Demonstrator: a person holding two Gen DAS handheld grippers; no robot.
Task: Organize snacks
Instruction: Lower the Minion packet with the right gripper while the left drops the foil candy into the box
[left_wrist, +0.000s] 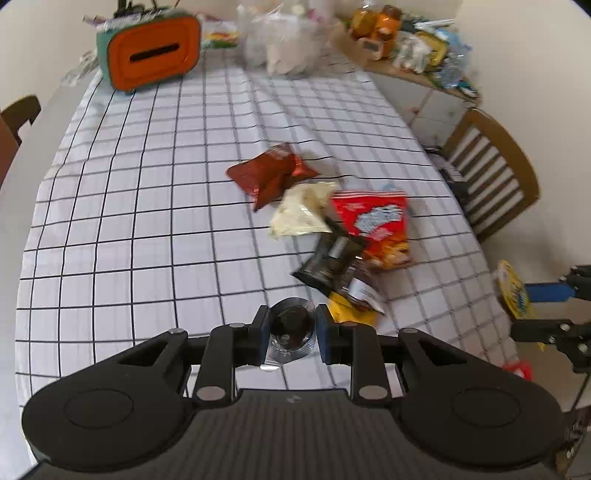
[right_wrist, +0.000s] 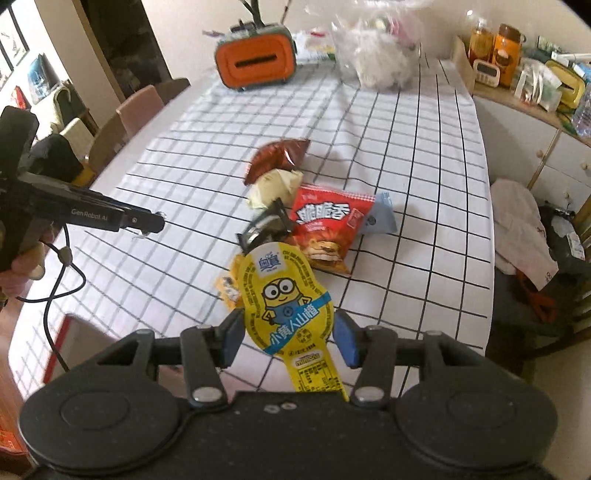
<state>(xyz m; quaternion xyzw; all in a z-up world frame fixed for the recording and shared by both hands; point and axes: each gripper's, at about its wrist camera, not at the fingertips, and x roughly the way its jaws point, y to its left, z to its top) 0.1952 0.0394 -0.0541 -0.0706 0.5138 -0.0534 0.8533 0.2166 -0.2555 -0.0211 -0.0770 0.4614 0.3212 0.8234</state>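
The yellow pack (right_wrist: 286, 295) stands between the right gripper's (right_wrist: 290, 336) pads, long axis running from the body out toward the pile (right_wrist: 295, 221), though whether they pinch it I cannot tell. The left gripper (left_wrist: 290, 328) is clamped on a dark cup (left_wrist: 291, 326). Both hover at the table's (left_wrist: 147, 221) near edge, and the pile lies straight ahead, nearer the left.
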